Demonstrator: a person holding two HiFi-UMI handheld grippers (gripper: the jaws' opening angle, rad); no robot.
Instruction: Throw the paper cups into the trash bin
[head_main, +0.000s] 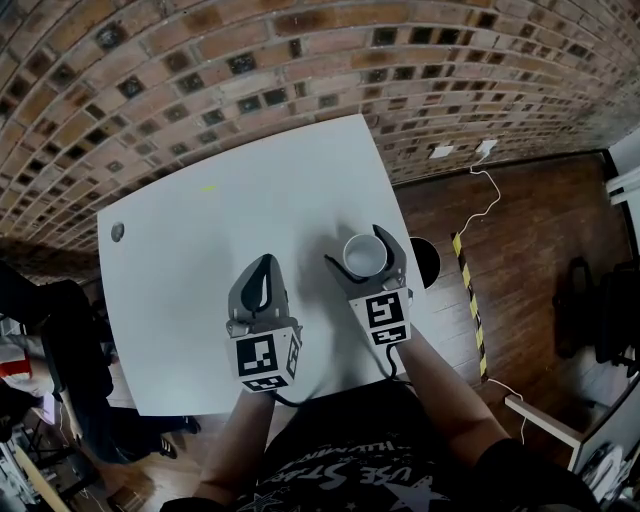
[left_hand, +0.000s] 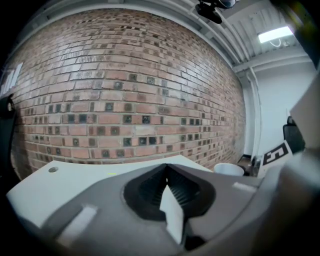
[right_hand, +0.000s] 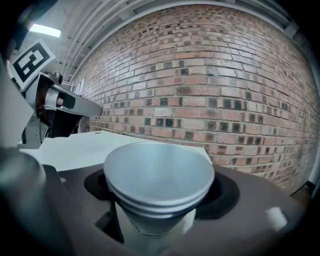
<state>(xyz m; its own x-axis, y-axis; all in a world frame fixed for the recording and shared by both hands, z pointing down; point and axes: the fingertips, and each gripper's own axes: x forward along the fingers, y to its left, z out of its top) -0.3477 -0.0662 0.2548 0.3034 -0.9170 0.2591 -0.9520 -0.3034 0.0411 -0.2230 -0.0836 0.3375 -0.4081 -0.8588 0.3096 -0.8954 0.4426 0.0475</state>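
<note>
On the white table (head_main: 200, 260), close to its 3 o'clock edge: nested paper cups (head_main: 365, 255), upright, mouths up, three stacked rims countable in the right gripper view. Around them, the right gripper (head_main: 357, 247), jaws spread wide, one at the stack's 9 o'clock and the other at its 3 o'clock. In its own view, a dark gap between the cup wall and the 9 o'clock jaw, and no dent in the paper: bracketing the stack, not squeezing it. At 9 o'clock of the cups and clearly apart from them, the left gripper (head_main: 266, 262) over the bare tabletop, jaws brought together tip to tip, holding nothing. Behind the meeting tips in its own view, a pale wedge, impossible to tell whether pad or tabletop. At the 6 o'clock end of each gripper, a marker cube (head_main: 262, 360), with a forearm trailing back from it. Just past the table edge, at 3 o'clock of the cups: a dark round trash bin (head_main: 428, 262) on the wooden floor (head_main: 540, 230), partly hidden by the table and the right gripper. At 4 o'clock of the bin, a yellow-and-black striped strip (head_main: 468, 300). At 1 o'clock, a white cable (head_main: 488, 205) running toward the brick wall (head_main: 300, 60). Near the table's 10 o'clock corner, a small grey round mark (head_main: 117, 232).
</note>
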